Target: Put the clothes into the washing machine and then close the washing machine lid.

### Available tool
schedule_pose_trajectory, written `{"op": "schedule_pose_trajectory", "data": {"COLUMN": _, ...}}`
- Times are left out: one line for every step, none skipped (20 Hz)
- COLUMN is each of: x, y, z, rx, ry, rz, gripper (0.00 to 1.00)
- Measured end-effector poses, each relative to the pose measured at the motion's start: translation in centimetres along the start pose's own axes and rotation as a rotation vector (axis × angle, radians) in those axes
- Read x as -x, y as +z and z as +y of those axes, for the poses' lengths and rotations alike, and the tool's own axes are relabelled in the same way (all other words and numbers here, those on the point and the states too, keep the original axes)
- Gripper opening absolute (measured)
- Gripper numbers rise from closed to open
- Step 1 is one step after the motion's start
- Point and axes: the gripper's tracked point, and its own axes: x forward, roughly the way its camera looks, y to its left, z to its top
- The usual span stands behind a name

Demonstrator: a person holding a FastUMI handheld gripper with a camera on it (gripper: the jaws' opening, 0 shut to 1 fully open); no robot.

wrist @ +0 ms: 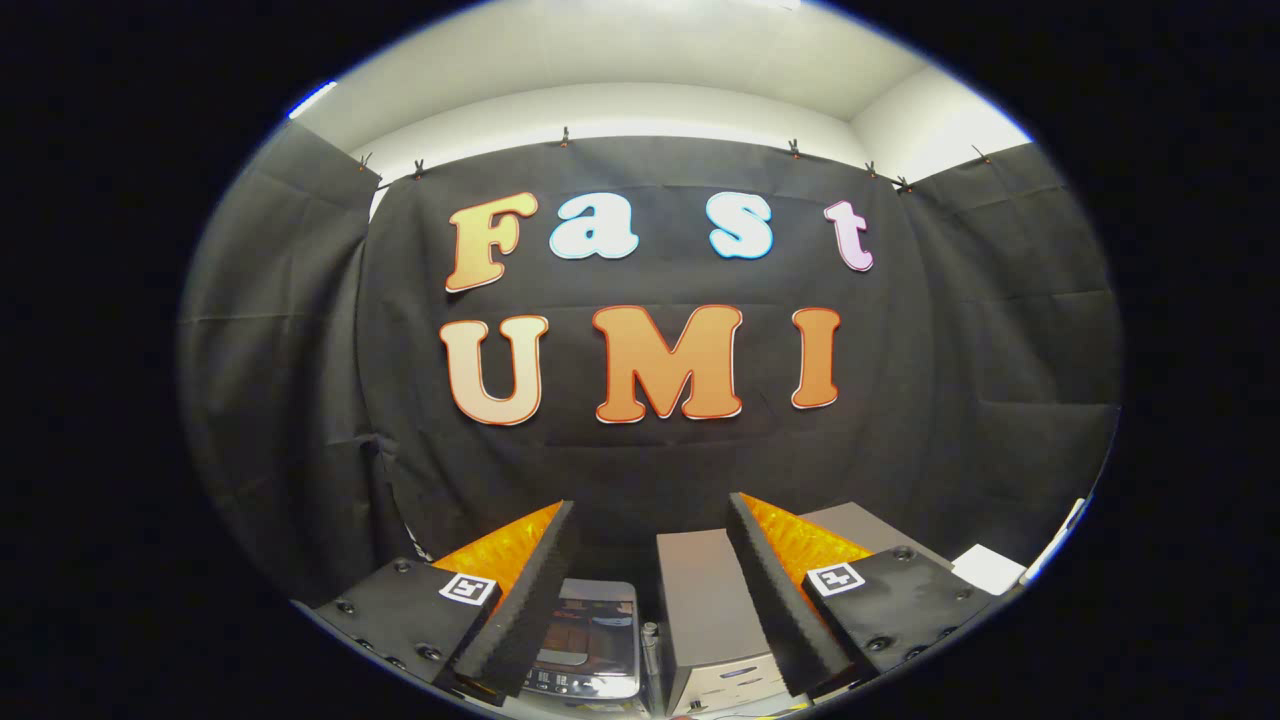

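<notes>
Black cloth [650,470] hangs as the back wall, with side panels folding in on both sides, held along its top edge by small clips [565,136]. Above it are a pale wall and ceiling [620,60]. Low down stands a grey box [705,590], with a white sheet [988,568] off to its right.

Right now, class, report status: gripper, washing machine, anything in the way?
Gripper open, fingers apart, holding nothing. Washing machine low between the fingers, lid down. Grey box beside it. No clothes seen.
</notes>
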Motion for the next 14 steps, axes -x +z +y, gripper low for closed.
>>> {"op": "schedule_pose_trajectory", "data": {"x": 0.1, "y": 0.2, "z": -0.5, "rx": -0.001, "ry": 0.005, "rz": -0.004, "gripper": 0.98}}
{"op": "schedule_pose_trajectory", "data": {"x": 0.0, "y": 0.3, "z": -0.8, "rx": -0.003, "ry": 0.007, "rz": -0.006, "gripper": 0.98}}
{"op": "schedule_pose_trajectory", "data": {"x": 0.1, "y": -0.1, "z": -0.8, "rx": -0.005, "ry": 0.007, "rz": -0.011, "gripper": 0.97}}
{"op": "schedule_pose_trajectory", "data": {"x": 0.1, "y": 0.2, "z": -1.0, "rx": -0.005, "ry": 0.007, "rz": -0.021, "gripper": 0.97}}
{"op": "schedule_pose_trajectory", "data": {"x": 0.0, "y": 0.4, "z": -1.2, "rx": -0.004, "ry": 0.007, "rz": -0.028, "gripper": 0.97}}
{"op": "schedule_pose_trajectory", "data": {"x": -0.1, "y": 0.5, "z": -1.3, "rx": -0.004, "ry": 0.01, "rz": -0.028, "gripper": 0.97}}
{"op": "schedule_pose_trajectory", "data": {"x": -0.2, "y": 0.5, "z": -1.4, "rx": -0.005, "ry": 0.007, "rz": -0.033, "gripper": 0.97}}
{"op": "schedule_pose_trajectory", "data": {"x": -0.4, "y": 0.5, "z": -1.4, "rx": -0.001, "ry": 0.011, "rz": -0.034, "gripper": 0.97}}
{"op": "schedule_pose_trajectory", "data": {"x": -0.7, "y": 0.5, "z": -1.3, "rx": 0.003, "ry": 0.017, "rz": -0.034, "gripper": 0.97}}
{"op": "schedule_pose_trajectory", "data": {"x": -1.0, "y": 0.4, "z": -1.3, "rx": 0.005, "ry": 0.017, "rz": -0.028, "gripper": 0.97}}
{"op": "schedule_pose_trajectory", "data": {"x": -1.2, "y": 0.2, "z": -1.0, "rx": 0.003, "ry": 0.027, "rz": -0.026, "gripper": 0.97}}
{"op": "schedule_pose_trajectory", "data": {"x": -1.4, "y": 0.2, "z": -0.8, "rx": 0.001, "ry": 0.032, "rz": -0.03, "gripper": 0.97}}
{"op": "schedule_pose_trajectory", "data": {"x": -1.5, "y": 0.2, "z": -0.6, "rx": 0.003, "ry": 0.036, "rz": -0.03, "gripper": 0.97}}
{"op": "schedule_pose_trajectory", "data": {"x": -1.7, "y": 0.1, "z": -0.5, "rx": 0.01, "ry": 0.039, "rz": -0.029, "gripper": 0.97}}
